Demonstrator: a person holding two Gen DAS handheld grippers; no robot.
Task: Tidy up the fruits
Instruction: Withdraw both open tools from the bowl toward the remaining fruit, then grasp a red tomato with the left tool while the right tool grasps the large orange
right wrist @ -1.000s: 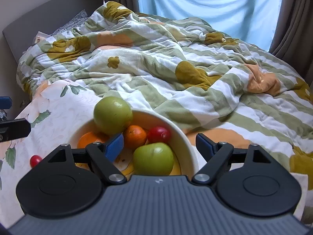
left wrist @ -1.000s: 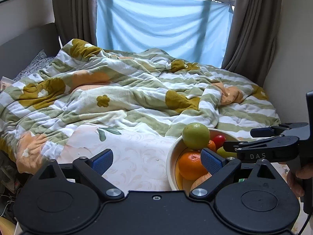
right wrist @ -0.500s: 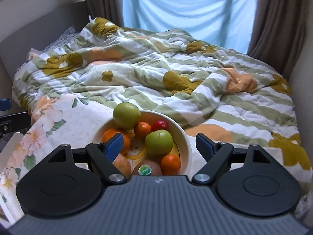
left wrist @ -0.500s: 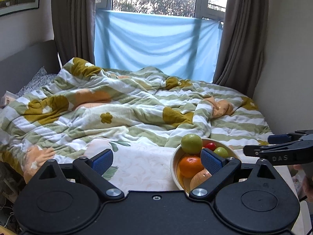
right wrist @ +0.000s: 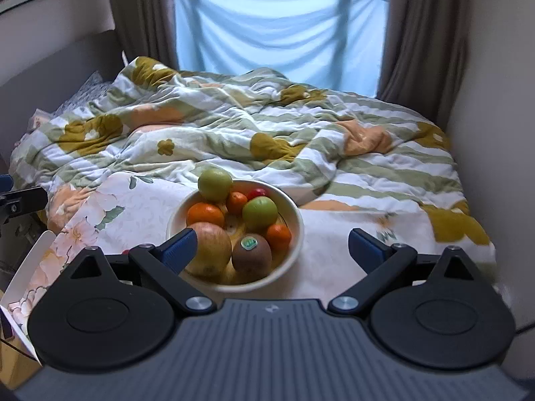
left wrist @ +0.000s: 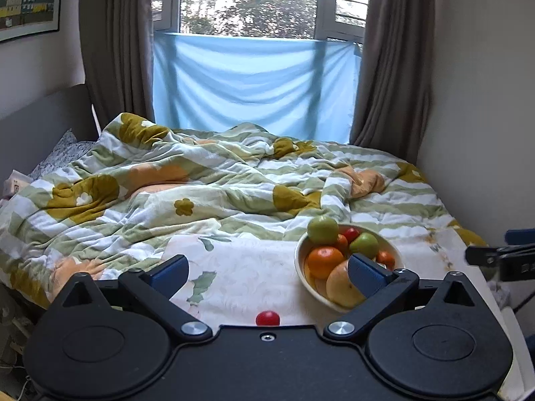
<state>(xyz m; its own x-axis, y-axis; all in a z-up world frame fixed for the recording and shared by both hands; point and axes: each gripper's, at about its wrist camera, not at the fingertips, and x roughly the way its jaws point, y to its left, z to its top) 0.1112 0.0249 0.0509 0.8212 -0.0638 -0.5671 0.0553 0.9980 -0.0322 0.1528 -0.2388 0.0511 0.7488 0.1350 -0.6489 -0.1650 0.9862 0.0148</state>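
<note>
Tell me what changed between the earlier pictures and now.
Both grippers pulled back and up from the bowl, so more of the bed and window shows. The left gripper and right gripper have just been opening wider, with nothing between the jaws. The small red fruit lies on the sheet outside the bowl, as before. The fruit in the bowl is unmoved.

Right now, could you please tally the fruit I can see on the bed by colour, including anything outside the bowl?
Green: 2, one on the bowl's far rim and one inside
Orange: 3
Red: 2, one in the bowl, one loose on the sheet
Yellow-pink: 1
Brown with a sticker: 1
Total: 9
</note>
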